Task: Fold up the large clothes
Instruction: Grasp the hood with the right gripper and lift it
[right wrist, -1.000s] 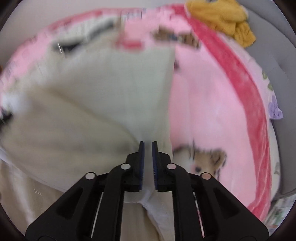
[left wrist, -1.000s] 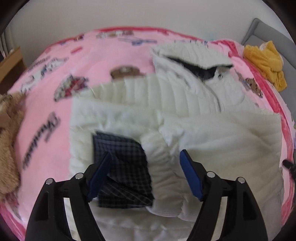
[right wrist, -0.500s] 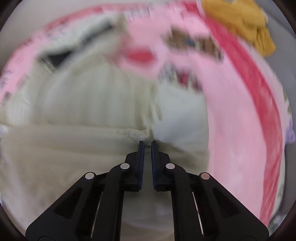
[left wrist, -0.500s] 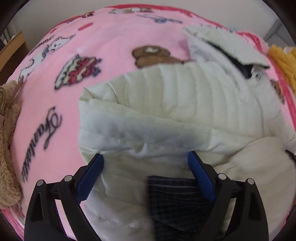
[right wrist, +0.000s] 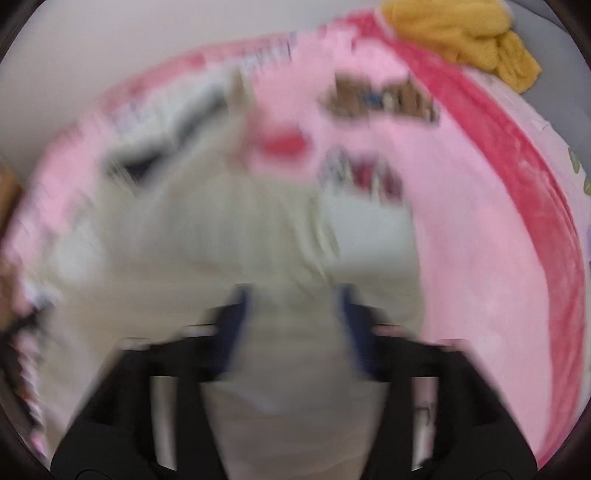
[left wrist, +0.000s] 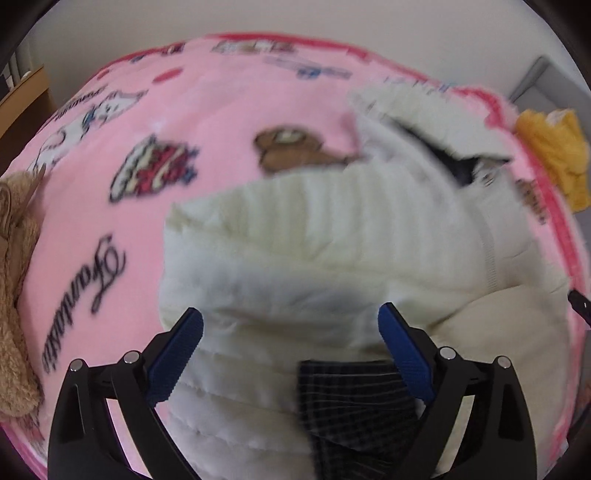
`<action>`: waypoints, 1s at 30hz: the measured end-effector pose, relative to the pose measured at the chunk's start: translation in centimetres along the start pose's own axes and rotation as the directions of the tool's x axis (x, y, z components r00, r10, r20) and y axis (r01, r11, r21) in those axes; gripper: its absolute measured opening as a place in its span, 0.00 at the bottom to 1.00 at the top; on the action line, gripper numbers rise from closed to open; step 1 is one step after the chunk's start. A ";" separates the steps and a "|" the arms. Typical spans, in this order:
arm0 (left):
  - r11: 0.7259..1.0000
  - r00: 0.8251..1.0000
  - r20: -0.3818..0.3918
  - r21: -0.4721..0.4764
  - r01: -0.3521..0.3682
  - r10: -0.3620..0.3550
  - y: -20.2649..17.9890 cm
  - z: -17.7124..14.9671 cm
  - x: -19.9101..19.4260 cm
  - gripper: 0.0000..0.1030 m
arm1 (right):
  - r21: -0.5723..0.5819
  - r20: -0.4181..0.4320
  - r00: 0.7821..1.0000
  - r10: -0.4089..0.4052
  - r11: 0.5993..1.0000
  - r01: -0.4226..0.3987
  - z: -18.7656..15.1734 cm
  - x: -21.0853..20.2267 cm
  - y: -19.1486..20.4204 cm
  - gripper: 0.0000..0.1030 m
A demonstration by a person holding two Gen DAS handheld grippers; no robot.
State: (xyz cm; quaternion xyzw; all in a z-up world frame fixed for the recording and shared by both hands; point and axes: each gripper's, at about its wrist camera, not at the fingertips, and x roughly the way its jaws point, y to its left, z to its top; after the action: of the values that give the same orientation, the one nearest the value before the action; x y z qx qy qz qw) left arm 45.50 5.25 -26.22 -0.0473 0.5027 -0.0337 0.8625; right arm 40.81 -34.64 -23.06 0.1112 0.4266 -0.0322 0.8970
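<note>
A cream quilted jacket [left wrist: 332, 229] lies folded over on a pink printed blanket [left wrist: 177, 110], its dark checked lining [left wrist: 354, 402] showing at the near edge. My left gripper [left wrist: 290, 332] hovers over the folded jacket, jaws wide open, blue pads [left wrist: 177, 350] apart and gripping nothing. The right wrist view is heavily blurred. There my right gripper [right wrist: 295, 321] stands over the cream jacket [right wrist: 207, 236]; its jaws are opening, with fabric seen between the fingers but not pinched.
A yellow garment [left wrist: 554, 151] lies on a grey seat at the far right, also the yellow garment [right wrist: 465, 33] in the right view. A tan plush toy [left wrist: 14, 295] sits at the blanket's left edge. A wooden piece of furniture [left wrist: 22, 96] stands far left.
The right gripper, shut on the jacket's fabric before, has opened and let it go. The left gripper's jaws widened and it moved across the jacket, the checked lining now lower in view.
</note>
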 end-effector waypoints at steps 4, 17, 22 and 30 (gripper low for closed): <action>0.996 0.995 0.090 0.081 0.037 -0.044 -2.8 5.4 -3.0 0.91 | -0.092 0.099 0.989 0.109 0.991 -0.100 6.4 -0.3 3.0 0.80; 0.964 0.900 -0.350 -0.152 0.220 -0.260 -5.5 26.8 17.5 0.89 | -0.137 -0.254 0.964 0.080 0.984 -0.117 23.8 22.4 8.3 0.79; 0.959 0.886 -0.381 -0.201 0.198 -0.262 -5.9 26.9 20.9 0.89 | -0.036 -0.343 0.926 0.156 0.983 -0.179 24.2 26.0 6.7 0.75; 0.965 0.867 -0.429 -0.176 0.192 -0.251 -8.1 25.4 24.2 0.88 | 0.046 -0.436 0.866 0.246 0.967 -0.251 22.3 28.2 6.1 0.26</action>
State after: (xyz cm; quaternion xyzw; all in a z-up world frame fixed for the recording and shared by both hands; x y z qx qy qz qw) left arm 79.44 -4.10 -33.77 -0.1507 0.6800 -0.1105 0.7090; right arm 76.56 -32.71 -30.17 0.1641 0.5994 0.1119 0.7754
